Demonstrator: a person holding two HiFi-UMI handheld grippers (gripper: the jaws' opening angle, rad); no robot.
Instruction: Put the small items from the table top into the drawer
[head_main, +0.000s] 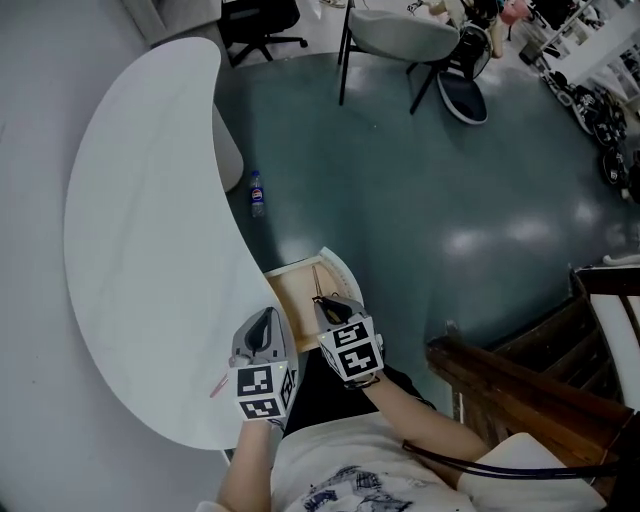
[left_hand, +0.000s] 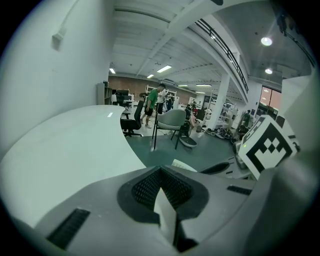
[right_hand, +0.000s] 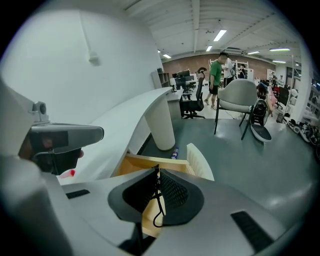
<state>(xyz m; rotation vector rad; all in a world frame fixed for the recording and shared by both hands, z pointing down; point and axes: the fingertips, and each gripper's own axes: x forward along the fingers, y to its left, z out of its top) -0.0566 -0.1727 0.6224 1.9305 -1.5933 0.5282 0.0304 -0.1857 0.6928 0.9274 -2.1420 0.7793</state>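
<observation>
The drawer (head_main: 292, 292) stands pulled out under the white curved table (head_main: 150, 220), its wooden inside showing. My right gripper (head_main: 326, 303) hangs over the drawer, shut on a thin black cord (right_hand: 158, 207) that loops down between its pads. The drawer's wooden floor (right_hand: 134, 167) lies just below it. My left gripper (head_main: 267, 320) is above the table's near edge, beside the drawer, shut on a small white flat piece (left_hand: 166, 214). A small red item (head_main: 218, 386) lies on the table near the front edge, left of the left gripper.
The drawer's white front panel (right_hand: 200, 161) faces the floor side. A plastic bottle (head_main: 257, 193) lies on the floor by the table's pedestal (right_hand: 159, 125). A grey chair (head_main: 400, 38) stands farther off, dark wooden furniture (head_main: 520, 375) at the right. People stand far back.
</observation>
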